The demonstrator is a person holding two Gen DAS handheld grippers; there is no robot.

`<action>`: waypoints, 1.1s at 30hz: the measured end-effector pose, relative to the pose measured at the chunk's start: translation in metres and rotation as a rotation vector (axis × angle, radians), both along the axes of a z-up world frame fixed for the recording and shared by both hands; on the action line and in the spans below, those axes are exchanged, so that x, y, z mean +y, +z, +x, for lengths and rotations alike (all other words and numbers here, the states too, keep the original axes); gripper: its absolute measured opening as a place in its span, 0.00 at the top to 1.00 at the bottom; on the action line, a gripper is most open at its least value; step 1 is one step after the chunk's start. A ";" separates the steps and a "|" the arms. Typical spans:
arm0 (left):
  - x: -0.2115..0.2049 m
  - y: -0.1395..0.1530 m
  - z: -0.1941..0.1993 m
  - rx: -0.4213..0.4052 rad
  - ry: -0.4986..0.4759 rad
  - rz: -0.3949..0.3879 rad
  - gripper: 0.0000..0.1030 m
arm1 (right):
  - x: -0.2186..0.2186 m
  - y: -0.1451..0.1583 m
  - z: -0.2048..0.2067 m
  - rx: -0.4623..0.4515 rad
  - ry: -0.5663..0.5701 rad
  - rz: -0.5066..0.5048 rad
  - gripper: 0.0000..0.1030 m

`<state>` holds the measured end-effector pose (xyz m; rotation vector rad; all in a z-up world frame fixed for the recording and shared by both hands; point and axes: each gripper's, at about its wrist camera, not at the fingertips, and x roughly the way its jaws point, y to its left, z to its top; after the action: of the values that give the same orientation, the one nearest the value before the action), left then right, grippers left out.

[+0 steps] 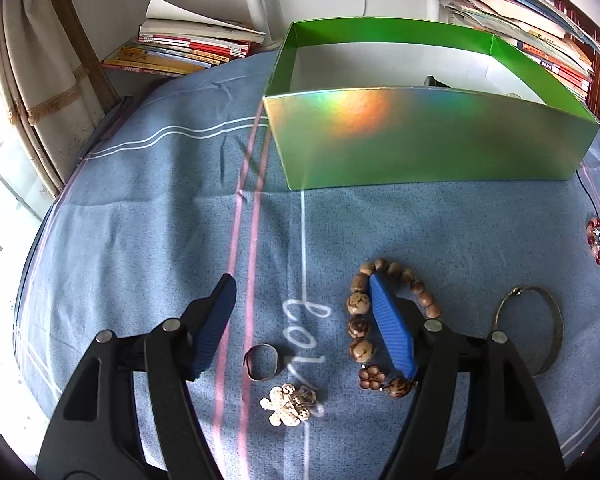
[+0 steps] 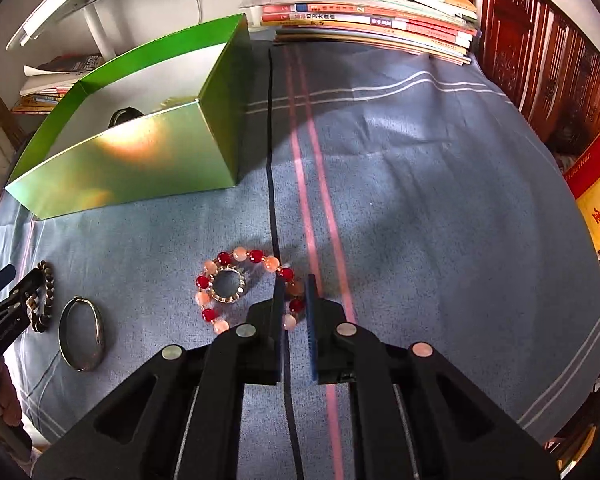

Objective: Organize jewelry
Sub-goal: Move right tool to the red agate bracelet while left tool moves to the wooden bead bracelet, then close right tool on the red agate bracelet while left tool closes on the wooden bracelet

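Observation:
My left gripper (image 1: 300, 286) is open wide above the blue cloth. Its right finger lies over a brown wooden-bead bracelet (image 1: 358, 326). A small metal ring (image 1: 262, 362) and a pale flower brooch (image 1: 288, 404) lie between its fingers. My right gripper (image 2: 294, 286) is narrowed around the right side of a red and pink bead bracelet (image 2: 246, 256); the beads sit between the pads. A sparkly ring (image 2: 228, 282) lies inside that bracelet. A green box (image 1: 420, 136) stands behind, with a dark item inside (image 2: 124, 114).
A thin metal bangle (image 1: 552, 320) lies right of the wooden bracelet, also in the right wrist view (image 2: 82, 334). Stacks of books (image 1: 180, 48) stand behind the cloth on both sides (image 2: 372, 20). A dark strap (image 2: 272, 184) runs down the cloth.

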<state>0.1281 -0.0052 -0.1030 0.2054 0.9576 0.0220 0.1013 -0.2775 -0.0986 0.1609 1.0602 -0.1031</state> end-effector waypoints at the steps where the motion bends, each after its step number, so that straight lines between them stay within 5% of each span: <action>1: 0.000 0.000 0.000 -0.002 0.000 0.003 0.33 | 0.002 0.000 0.000 -0.005 0.007 -0.003 0.81; 8: 0.000 -0.001 -0.001 -0.004 0.004 -0.012 0.32 | 0.011 0.000 0.000 -0.028 0.037 -0.079 0.76; 10: 0.001 -0.001 -0.002 -0.007 0.006 -0.013 0.31 | 0.016 0.000 0.001 -0.036 0.053 -0.099 0.84; 11: 0.002 -0.001 -0.002 -0.008 0.007 -0.012 0.30 | 0.018 0.000 0.001 -0.037 0.068 -0.088 0.92; 20: 0.002 -0.001 -0.001 -0.012 0.010 -0.003 0.28 | 0.057 0.042 0.004 -0.154 0.219 0.081 0.92; 23: 0.003 -0.001 -0.001 -0.013 0.008 -0.007 0.28 | 0.071 0.041 0.010 -0.142 0.250 0.138 0.92; 29: 0.006 -0.002 0.000 -0.013 0.005 -0.020 0.27 | 0.070 0.007 0.024 -0.027 0.163 0.094 0.92; 33: 0.006 -0.002 0.000 -0.015 0.007 -0.019 0.25 | 0.063 0.003 0.020 -0.028 0.163 0.099 0.91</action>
<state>0.1278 0.0012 -0.1051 0.1838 0.9437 0.0211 0.1217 -0.2150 -0.0953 0.1638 1.0471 0.0983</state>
